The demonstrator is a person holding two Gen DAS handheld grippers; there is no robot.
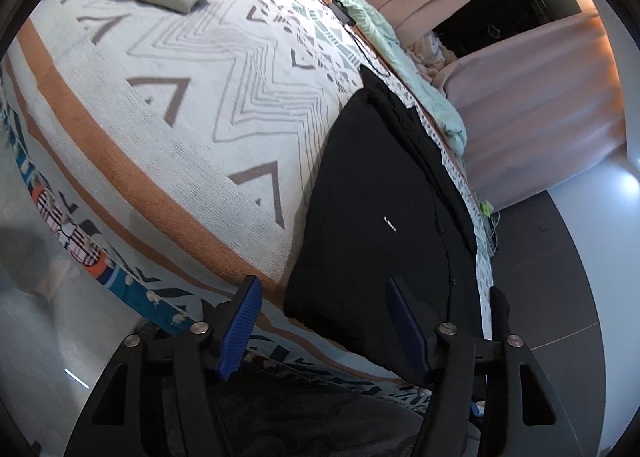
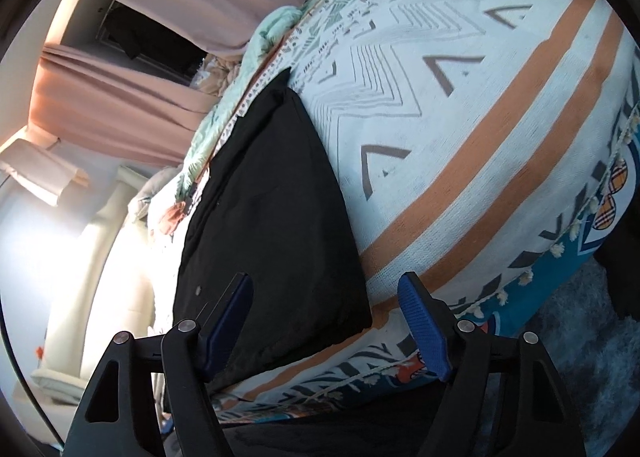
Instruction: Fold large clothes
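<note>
A folded black garment (image 1: 384,217) lies near the bed's (image 1: 180,137) front edge; left gripper (image 1: 324,321) and right gripper (image 2: 328,321) hover with jaws wide, empty, and a shallow pinch may drag layers apart.

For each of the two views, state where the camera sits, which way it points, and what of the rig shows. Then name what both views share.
Left wrist: behind the open left gripper, tilted, looking across the patterned bedspread at a black garment; blue fingers show.
Right wrist: behind the open right gripper, looking at a black garment near the bed edge; blue fingers show.
Shared: bedspread, pink curtains, mint blanket.
</note>
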